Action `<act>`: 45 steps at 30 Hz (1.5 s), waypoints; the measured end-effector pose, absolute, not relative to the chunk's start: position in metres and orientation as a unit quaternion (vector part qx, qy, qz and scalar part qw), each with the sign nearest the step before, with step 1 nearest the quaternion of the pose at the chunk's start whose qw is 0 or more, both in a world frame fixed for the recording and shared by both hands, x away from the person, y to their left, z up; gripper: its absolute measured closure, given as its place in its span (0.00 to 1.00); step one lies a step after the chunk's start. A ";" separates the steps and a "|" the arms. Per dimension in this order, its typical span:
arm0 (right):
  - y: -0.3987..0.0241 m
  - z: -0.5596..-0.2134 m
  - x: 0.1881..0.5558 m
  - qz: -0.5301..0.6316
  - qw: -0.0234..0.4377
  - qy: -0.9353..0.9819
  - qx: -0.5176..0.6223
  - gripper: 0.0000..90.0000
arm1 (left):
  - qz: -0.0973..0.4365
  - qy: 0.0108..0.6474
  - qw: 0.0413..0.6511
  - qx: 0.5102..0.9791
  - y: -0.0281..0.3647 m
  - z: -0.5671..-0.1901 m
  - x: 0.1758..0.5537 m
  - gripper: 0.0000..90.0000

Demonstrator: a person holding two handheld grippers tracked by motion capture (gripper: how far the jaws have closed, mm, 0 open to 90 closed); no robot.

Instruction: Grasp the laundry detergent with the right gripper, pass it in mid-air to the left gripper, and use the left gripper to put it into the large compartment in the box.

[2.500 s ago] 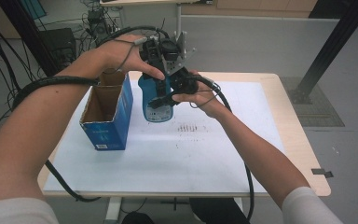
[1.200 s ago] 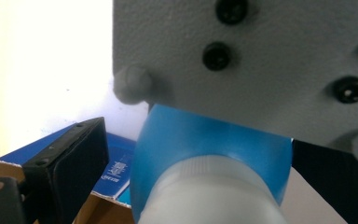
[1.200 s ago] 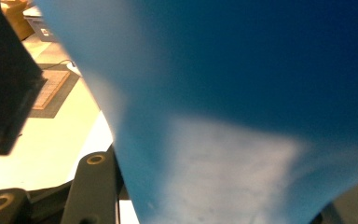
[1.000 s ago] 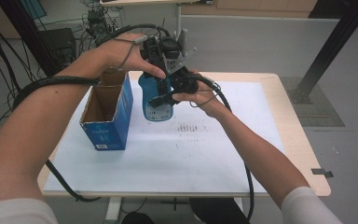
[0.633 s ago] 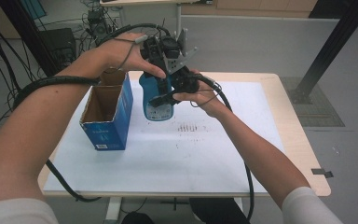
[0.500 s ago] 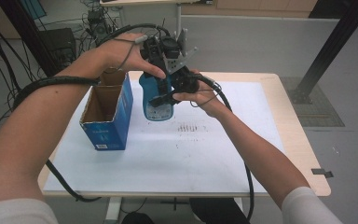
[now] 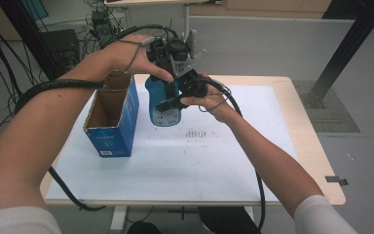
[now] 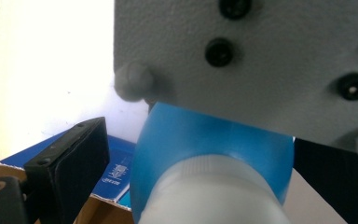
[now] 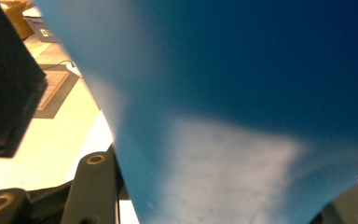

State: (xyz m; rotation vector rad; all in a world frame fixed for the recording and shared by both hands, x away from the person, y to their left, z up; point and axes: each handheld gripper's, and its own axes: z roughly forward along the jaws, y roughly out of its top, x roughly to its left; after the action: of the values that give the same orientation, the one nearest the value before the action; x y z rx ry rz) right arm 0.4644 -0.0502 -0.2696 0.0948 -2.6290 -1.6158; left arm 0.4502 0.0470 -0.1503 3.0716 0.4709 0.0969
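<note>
A blue bottle (image 7: 161,108) with a white label hangs upright above the table's back left. My left gripper (image 7: 168,58) comes down over its top. In the left gripper view the white neck (image 8: 214,196) and blue shoulder (image 8: 200,140) sit between the jaws. The black finger (image 8: 70,158) on the left stands a sliver off the bottle, so this gripper looks open. My right gripper (image 7: 177,97) reaches in from the right and is shut on the bottle's body (image 9: 242,93), its finger (image 7: 168,103) across the front. The grey plate (image 8: 261,60) of the right gripper lies just above the shoulder.
An open blue cardboard box (image 7: 111,119) stands left of the bottle on the white sheet (image 7: 199,161) that covers the wooden table (image 7: 316,161). Black cables trail from both grippers; one loops under the table's left edge (image 7: 65,187). A black post (image 7: 343,48) rises at back right.
</note>
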 end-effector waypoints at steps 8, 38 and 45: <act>-0.051 -0.269 0.464 -0.524 0.027 -0.851 0.030 0.49 | 0.032 0.151 0.017 0.988 0.047 -0.150 0.450 0.05; -0.050 -0.268 0.463 -0.524 0.027 -0.850 0.035 0.49 | 0.036 0.146 0.015 0.989 0.049 -0.150 0.449 0.13; -0.049 -0.268 0.462 -0.525 0.027 -0.850 0.038 0.49 | 0.030 0.141 0.009 0.989 0.048 -0.152 0.448 0.21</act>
State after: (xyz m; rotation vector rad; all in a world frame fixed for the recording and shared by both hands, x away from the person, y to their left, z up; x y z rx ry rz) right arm 0.4624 -0.0493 -0.2682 0.1178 -2.6256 -1.6199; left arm 0.4485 0.0484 -0.1520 3.0901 0.4416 0.0944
